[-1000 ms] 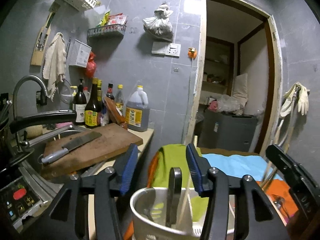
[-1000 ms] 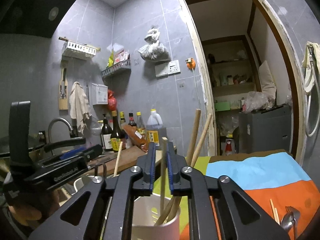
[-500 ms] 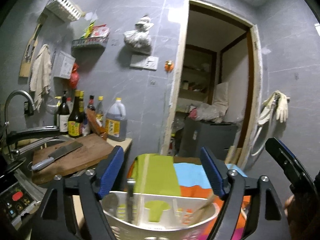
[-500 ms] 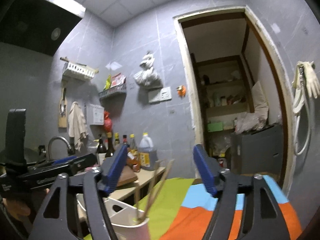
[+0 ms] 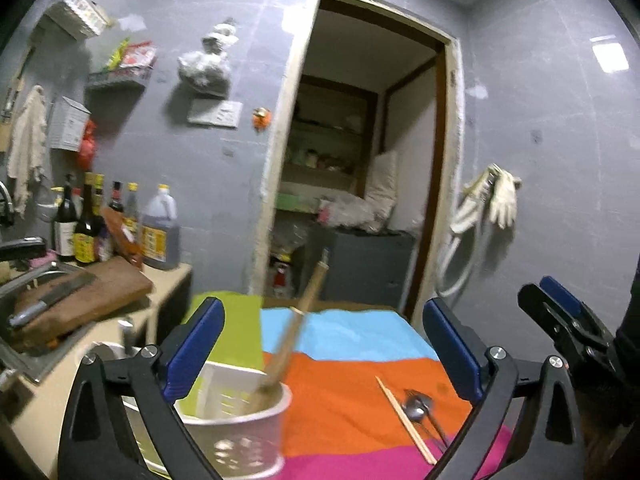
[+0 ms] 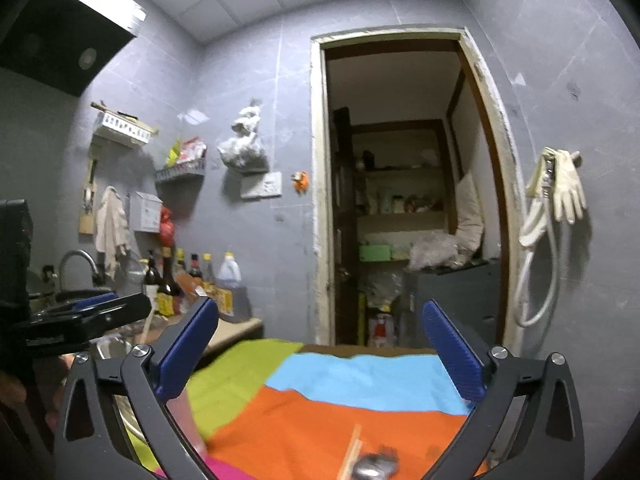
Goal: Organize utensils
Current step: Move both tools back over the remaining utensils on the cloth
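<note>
My left gripper [image 5: 320, 344] is opening, its blue pads spread wide with nothing pressed between them. Low between the jaws stands the white holder [image 5: 244, 420] on the striped cloth [image 5: 348, 396], with chopsticks [image 5: 296, 332] leaning out of it. A loose chopstick [image 5: 404, 418] and a spoon [image 5: 418, 406] lie on the orange stripe to the right. My right gripper [image 6: 320, 352] is opening too, empty, over the same cloth; the spoon [image 6: 374, 466] shows blurred at the bottom edge.
</note>
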Available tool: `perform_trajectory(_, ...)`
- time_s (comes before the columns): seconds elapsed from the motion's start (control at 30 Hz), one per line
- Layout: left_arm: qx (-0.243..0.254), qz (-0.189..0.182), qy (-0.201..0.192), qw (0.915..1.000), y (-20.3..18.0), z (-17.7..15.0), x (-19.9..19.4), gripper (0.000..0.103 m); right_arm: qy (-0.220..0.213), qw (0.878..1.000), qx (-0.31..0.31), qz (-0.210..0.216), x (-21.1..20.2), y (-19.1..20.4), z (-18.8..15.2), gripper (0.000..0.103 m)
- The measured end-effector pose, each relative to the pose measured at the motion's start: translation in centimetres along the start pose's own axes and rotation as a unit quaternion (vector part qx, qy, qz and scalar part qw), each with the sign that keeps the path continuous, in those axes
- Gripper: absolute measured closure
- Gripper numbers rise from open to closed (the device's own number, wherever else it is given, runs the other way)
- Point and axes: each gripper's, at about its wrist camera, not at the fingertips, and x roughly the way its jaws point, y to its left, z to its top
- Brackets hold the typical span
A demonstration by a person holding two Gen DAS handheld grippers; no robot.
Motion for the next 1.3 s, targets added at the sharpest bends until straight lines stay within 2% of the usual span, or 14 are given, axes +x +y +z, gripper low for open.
perform_trajectory(0.23, 0.033, -0.017, 0.038, 0.9986, -3.8, -2.4, 2.2, 0.005, 0.032, 0.999, 0.002, -0.034, -1.0, -3.6, -1.2, 0.0)
perform_trajectory(0.4, 0.045, -0.022, 0.087, 0.9949, -5.6, -4.6, 4.4, 0.005, 0.074, 0.996, -0.012, -0.057, -0.9, -5.2, -2.8, 0.0)
perform_trajectory(0.8, 0.054, -0.033, 0.193, 0.9792, -6.5, -9.2, 9.0, 0.006, 0.186, 0.981, -0.017, -0.058, 2.4, -7.5, -7.0, 0.0)
perform_trajectory(0.9, 0.045, -0.04, 0.217, 0.9743, -6.1, -9.8, 10.2, 0.007, 0.212, 0.976, -0.006, -0.048, 3.5, -7.9, -8.0, 0.007)
perform_trajectory(0.97, 0.038, -0.048, 0.237, 0.9695, -5.9, -10.0, 11.1, 0.019, 0.238, 0.97, -0.001, -0.041, 4.5, -8.2, -8.7, 0.02)
perform_trajectory(1.07, 0.027, -0.067, 0.279, 0.9575, -5.7, -10.6, 12.6, 0.036, 0.276, 0.96, 0.009, -0.041, 5.7, -8.7, -9.8, 0.032)
perform_trajectory(1.17, 0.035, -0.075, 0.302, 0.9496, -6.1, -11.1, 13.7, 0.046, 0.309, 0.95, 0.022, -0.034, 6.7, -9.2, -10.9, 0.043)
perform_trajectory(1.3, 0.032, -0.093, 0.322, 0.9416, -6.4, -11.6, 15.0, 0.054, 0.339, 0.94, 0.023, -0.021, 7.7, -9.2, -12.0, 0.05)
